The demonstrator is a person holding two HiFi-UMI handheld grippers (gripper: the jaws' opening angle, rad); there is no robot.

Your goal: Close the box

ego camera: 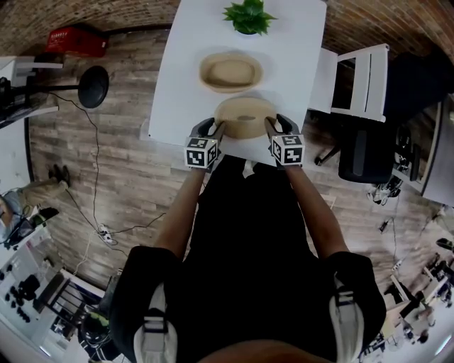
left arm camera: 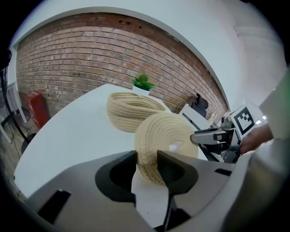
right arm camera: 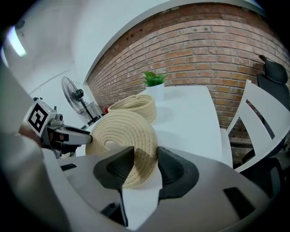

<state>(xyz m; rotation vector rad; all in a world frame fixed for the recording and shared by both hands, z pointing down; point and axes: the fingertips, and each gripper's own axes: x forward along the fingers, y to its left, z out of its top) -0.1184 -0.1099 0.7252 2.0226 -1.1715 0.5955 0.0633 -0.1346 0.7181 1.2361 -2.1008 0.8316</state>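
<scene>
so the left hand-held gripper [left arm camera: 146, 158] is clamped on the left rim of the woven lid [ego camera: 245, 117], with its jaws kept partway apart by the thick rim pinched between them; same deal with the right hand-held gripper [right arm camera: 146, 156], which is closed onto the opposite rim; the lid is held between the two, just on the near side of the open woven box [ego camera: 230, 72], not over it yet; the box is sat on the white tabletop [ego camera: 184, 71]; a small potted plant [ego camera: 248, 15] can be seen just beyond the box
</scene>
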